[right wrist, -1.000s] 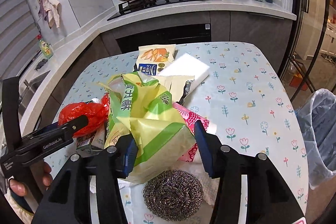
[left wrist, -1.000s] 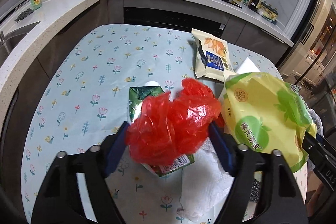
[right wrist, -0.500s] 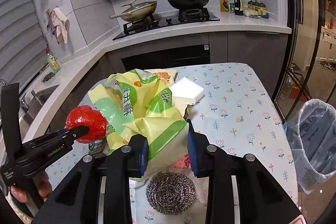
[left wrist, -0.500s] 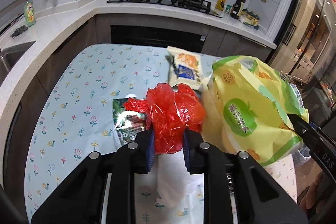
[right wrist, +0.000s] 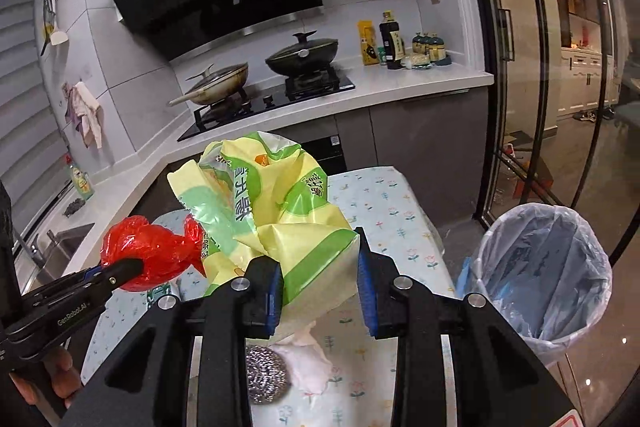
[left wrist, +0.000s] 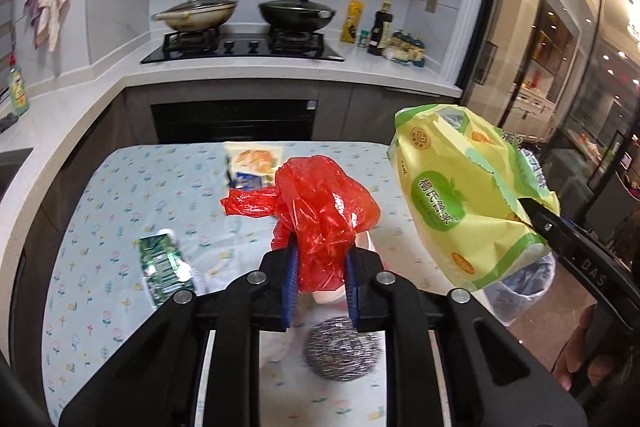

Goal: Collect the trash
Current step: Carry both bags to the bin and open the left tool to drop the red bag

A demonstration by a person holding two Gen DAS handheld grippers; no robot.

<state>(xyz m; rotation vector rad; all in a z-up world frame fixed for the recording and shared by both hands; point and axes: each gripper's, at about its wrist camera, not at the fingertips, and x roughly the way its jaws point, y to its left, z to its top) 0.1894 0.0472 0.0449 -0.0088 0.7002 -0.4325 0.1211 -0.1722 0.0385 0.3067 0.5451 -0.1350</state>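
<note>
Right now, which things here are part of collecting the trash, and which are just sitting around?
Part of the job:
- red plastic bag, in the left hand-held gripper
- yellow-green wrapper, in the right hand-held gripper
- lined trash bin

Just lying about:
- two lidded woks on the stove
- dish soap bottle
- sauce bottles

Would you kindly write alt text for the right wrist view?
The right gripper clamps a crumpled yellow-and-green plastic package above the floral tablecloth. The left gripper holds a crumpled red plastic bag; a lined bin stands at right.
</note>
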